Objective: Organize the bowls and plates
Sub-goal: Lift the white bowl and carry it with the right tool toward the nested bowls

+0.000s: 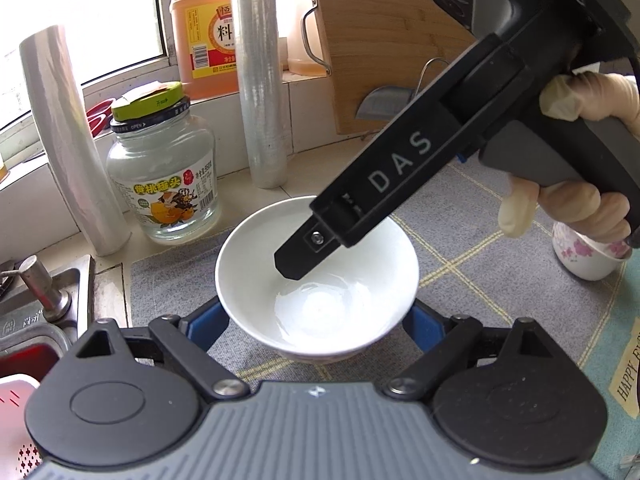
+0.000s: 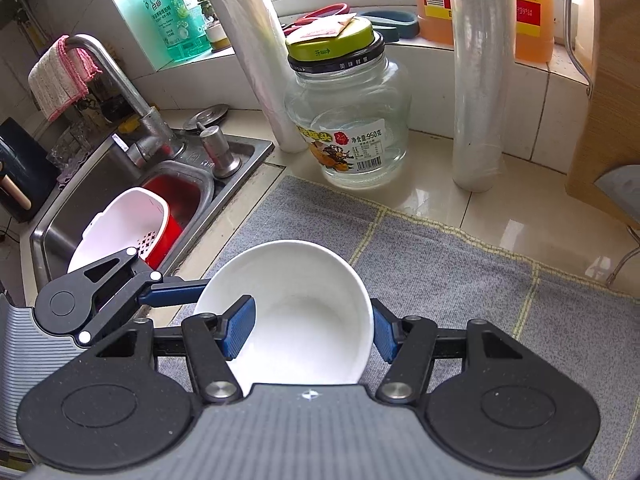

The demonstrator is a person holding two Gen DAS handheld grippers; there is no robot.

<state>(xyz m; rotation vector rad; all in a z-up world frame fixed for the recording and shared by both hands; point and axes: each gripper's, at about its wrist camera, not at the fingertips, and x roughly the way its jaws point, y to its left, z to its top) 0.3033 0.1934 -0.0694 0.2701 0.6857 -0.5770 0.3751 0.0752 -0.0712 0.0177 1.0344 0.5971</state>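
A white bowl (image 1: 320, 304) (image 2: 304, 304) sits over the grey checked mat (image 2: 440, 264); I cannot tell whether its foot touches the mat. My left gripper (image 1: 318, 320) clamps the bowl's lower wall from both sides with its blue pads. One of its fingers (image 2: 172, 294) meets the bowl's left side in the right wrist view. My right gripper (image 2: 312, 332) straddles the bowl, its left pad inside and its right pad against the outer right wall. Its black finger (image 1: 298, 258) reaches down into the bowl, held by a gloved hand (image 1: 580, 204).
A glass jar with a green lid (image 1: 164, 176) (image 2: 348, 128) and two upright film rolls (image 1: 264, 80) stand just behind the bowl. The steel sink (image 2: 120, 184) with a tap and a white basket lies left. A floral cup (image 1: 584, 256) sits right, a wooden board (image 1: 392, 40) behind.
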